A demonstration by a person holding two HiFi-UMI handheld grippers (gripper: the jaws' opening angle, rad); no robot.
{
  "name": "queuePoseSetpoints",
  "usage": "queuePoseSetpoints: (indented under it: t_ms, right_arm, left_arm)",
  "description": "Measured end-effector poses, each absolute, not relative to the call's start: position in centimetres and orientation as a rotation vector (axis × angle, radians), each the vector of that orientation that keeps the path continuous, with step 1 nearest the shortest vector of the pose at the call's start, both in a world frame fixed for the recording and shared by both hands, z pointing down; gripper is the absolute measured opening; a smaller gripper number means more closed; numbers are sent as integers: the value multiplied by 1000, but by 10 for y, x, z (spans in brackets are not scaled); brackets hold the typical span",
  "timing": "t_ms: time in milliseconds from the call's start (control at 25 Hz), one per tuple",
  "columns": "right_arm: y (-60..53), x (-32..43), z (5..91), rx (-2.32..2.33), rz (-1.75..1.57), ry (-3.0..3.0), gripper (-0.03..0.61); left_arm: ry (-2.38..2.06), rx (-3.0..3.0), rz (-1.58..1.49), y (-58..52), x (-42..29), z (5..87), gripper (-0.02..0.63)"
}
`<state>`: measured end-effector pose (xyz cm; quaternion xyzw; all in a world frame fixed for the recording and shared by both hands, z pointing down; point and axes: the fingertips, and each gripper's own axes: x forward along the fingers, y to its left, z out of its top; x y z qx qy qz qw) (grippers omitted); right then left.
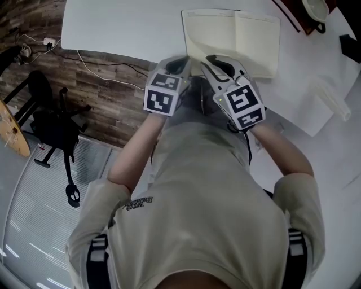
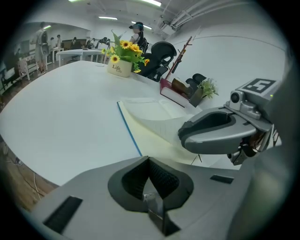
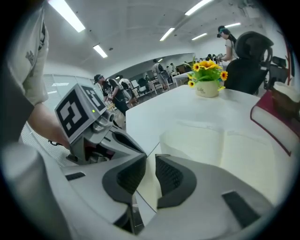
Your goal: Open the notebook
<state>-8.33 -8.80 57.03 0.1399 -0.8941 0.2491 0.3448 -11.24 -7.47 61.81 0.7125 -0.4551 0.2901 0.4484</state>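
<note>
Now, notebook [image 1: 234, 39] open on table [image 1: 124, 28].

Open-plan office under a white ceiling crossed by long strip lights [image 3: 70, 14]. A large white table [image 1: 113, 28] with a rounded edge fills the foreground. Below it, the floor is dark wood planks [image 1: 96, 96] beside a pale ribbed mat [image 1: 45, 214]. A white cable [image 1: 107, 73] trails over the planks to a power strip [image 1: 48, 41], near a black chair [image 1: 53, 124]. Far across the table stands a white pot of sunflowers [image 2: 121, 68], with a black office chair [image 2: 161, 51] behind it. More desks [image 2: 75, 54] and several people [image 3: 115, 91] occupy the distance, too small for detail.
</note>
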Motion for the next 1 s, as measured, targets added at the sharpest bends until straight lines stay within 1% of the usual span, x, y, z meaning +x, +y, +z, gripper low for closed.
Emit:
queuePoseSetpoints:
  t_ms: [240, 760, 1000]
  right_arm:
    - [-49, -98, 573, 241, 618, -2312, 67]
    - [7, -125, 600, 172, 784, -2238, 67]
    - [26, -118, 599, 156, 859, -2194, 67]
  left_arm:
    - [-1166, 1733, 700, -68, -129, 617, 0]
    - [-1172, 1736, 657, -53, -135, 611, 0]
    - [-1200, 1743, 641, -53, -142, 602, 0]
